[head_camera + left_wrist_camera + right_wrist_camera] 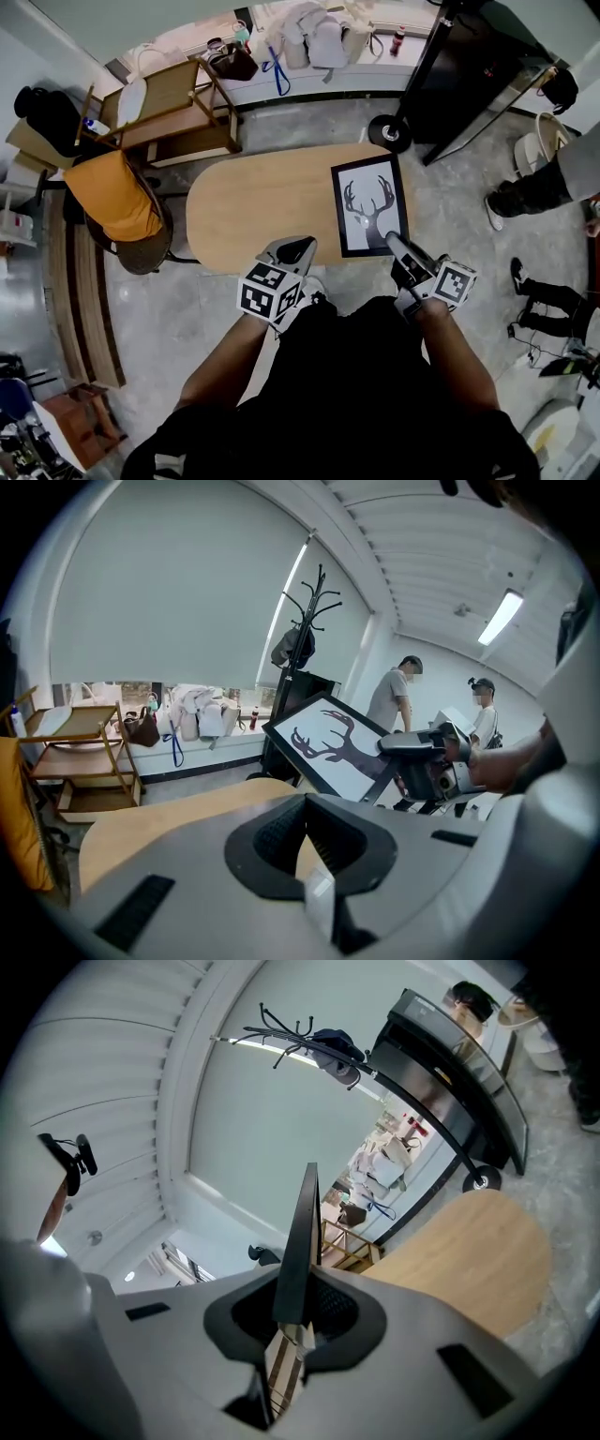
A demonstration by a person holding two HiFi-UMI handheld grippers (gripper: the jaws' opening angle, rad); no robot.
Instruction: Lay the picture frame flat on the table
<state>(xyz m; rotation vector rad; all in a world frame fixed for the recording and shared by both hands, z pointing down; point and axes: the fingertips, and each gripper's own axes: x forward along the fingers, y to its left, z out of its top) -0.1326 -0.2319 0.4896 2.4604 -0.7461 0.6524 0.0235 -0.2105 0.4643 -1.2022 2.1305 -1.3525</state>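
Note:
A black picture frame [370, 206] with a deer silhouette is over the right part of the oval wooden table [253, 202]. My right gripper [394, 242] is shut on the middle of its near edge. In the left gripper view the picture frame [328, 747] is tilted, raised off the table [141, 827], with the right gripper [389, 752] clamped on its edge. In the right gripper view the frame [302, 1232] shows edge-on, rising from between the jaws of that gripper [298, 1312]. My left gripper [305, 246] hovers at the table's front edge, jaws drawn together and empty [305, 808].
A chair with an orange cloth [117, 202] and a wooden shelf cart [173, 108] stand left of the table. A coat rack's round base [389, 131] and a black cabinet [469, 66] are behind it. A person's legs [534, 192] are at the right. Two people [398, 691] stand beyond.

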